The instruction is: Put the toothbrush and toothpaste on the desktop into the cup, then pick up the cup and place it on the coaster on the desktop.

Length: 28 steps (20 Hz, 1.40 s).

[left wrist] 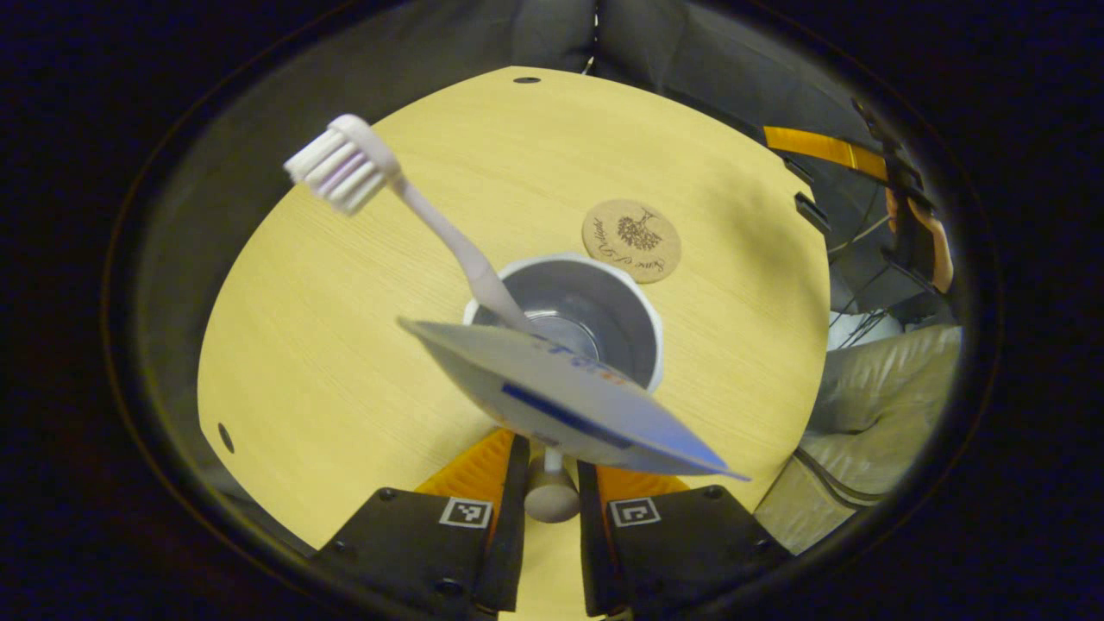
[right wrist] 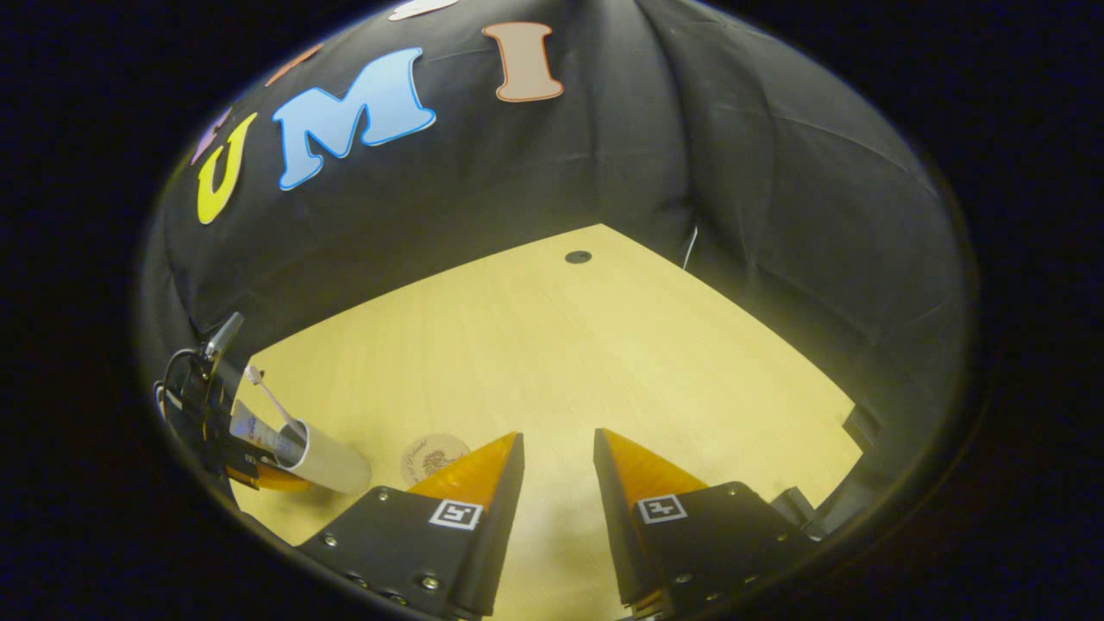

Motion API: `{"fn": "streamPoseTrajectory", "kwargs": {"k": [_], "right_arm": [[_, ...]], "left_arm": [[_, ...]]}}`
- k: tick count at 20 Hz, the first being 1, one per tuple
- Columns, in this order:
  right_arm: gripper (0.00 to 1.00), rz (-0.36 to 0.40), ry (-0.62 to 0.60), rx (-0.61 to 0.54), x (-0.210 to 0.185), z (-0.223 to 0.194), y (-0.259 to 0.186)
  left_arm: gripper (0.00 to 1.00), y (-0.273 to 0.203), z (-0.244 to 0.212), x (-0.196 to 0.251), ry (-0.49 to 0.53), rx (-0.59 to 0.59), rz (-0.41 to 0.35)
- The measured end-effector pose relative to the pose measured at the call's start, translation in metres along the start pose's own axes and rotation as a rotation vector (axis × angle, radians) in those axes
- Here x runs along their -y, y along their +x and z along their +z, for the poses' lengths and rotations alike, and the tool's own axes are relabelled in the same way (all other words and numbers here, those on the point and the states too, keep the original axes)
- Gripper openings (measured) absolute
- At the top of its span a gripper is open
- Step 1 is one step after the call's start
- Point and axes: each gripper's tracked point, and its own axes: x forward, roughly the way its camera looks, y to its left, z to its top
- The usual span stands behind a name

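One white plastic toothbrush (left wrist: 405, 194) with pale bristles, at ten o'clock from the single white round cup (left wrist: 642, 297); one white-and-blue toothpaste tube (left wrist: 561, 401) at six o'clock of it; one round cork coaster (left wrist: 631, 241) at one o'clock; one light wooden desktop (left wrist: 328, 345) with two dark holes; two grippers (left wrist: 551, 500) (right wrist: 556, 483)

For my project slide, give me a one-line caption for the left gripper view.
Left gripper lowers a toothpaste tube into the white cup holding a toothbrush, near the coaster.
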Motion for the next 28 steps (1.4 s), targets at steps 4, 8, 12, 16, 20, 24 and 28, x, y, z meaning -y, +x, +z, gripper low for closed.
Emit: {"fn": "streamPoseTrajectory", "kwargs": {"k": [4,8,12,16,20,24,28], "right_arm": [[0.51,0.012,0.004,-0.009,-0.001,0.001,0.004],[0.51,0.031,0.006,-0.017,-0.003,0.001,0.007],[0.51,0.039,0.011,-0.021,0.0,0.001,0.01],[0.51,0.033,0.037,-0.021,0.011,0.004,0.011],[0.51,0.022,0.065,-0.023,0.023,0.003,0.009],[0.51,0.009,0.091,-0.025,0.034,0.001,0.008],[0.51,-0.001,0.115,-0.026,0.045,-0.001,0.004]], "left_arm": [[0.27,-0.003,0.005,-0.001,-0.032,0.033,0.019],[0.27,-0.009,0.015,0.006,-0.037,0.052,0.035],[0.27,-0.01,0.034,0.019,-0.025,0.075,0.038],[0.26,-0.011,0.046,0.025,0.007,0.077,0.03],[0.27,-0.007,0.064,0.031,0.048,0.075,0.017],[0.27,-0.002,0.085,0.039,0.088,0.076,0.008],[0.27,0.008,0.094,0.042,0.106,0.062,-0.003]]}}
